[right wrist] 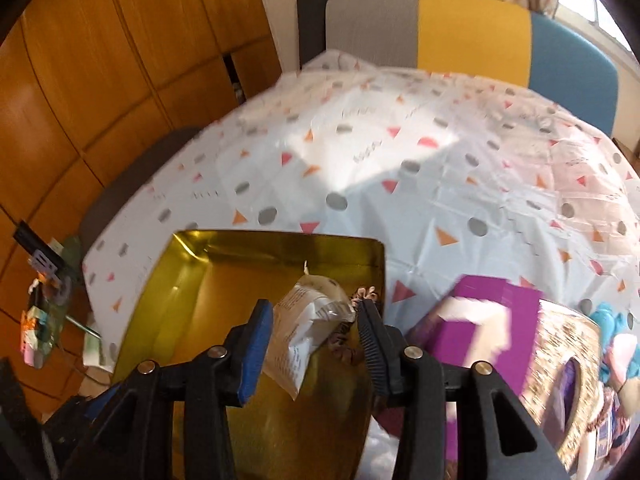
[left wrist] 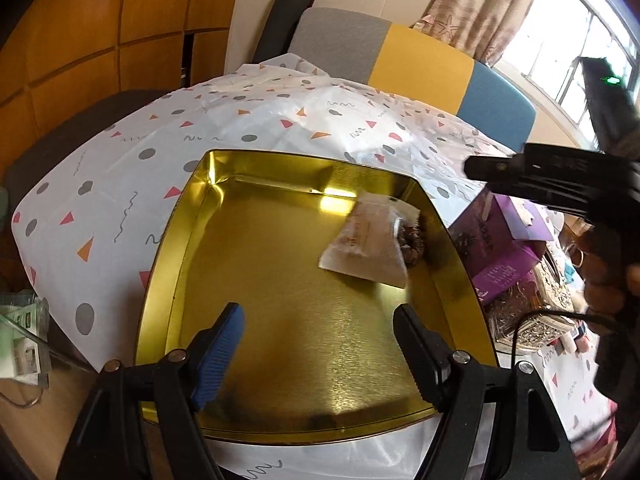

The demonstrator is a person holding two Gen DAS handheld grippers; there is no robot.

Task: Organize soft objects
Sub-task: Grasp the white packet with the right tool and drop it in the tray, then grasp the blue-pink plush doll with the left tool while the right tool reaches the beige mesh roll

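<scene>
1. The left gripper [left wrist: 320, 344] hangs wide open and empty over the near part of the gold tin [left wrist: 188, 216].
2. The packet [left wrist: 372, 244] lies at the tin's far right.
3. The right gripper [right wrist: 316, 332] stands partly open around the packet, not pressing it.

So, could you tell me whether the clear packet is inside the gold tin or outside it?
Inside: the clear packet lies on the gold tin floor, near its far right corner.

Patterned tablecloth [left wrist: 120, 184], striped chair [left wrist: 416, 64], wooden cabinets [left wrist: 100, 28], curtain [left wrist: 480, 4].
</scene>
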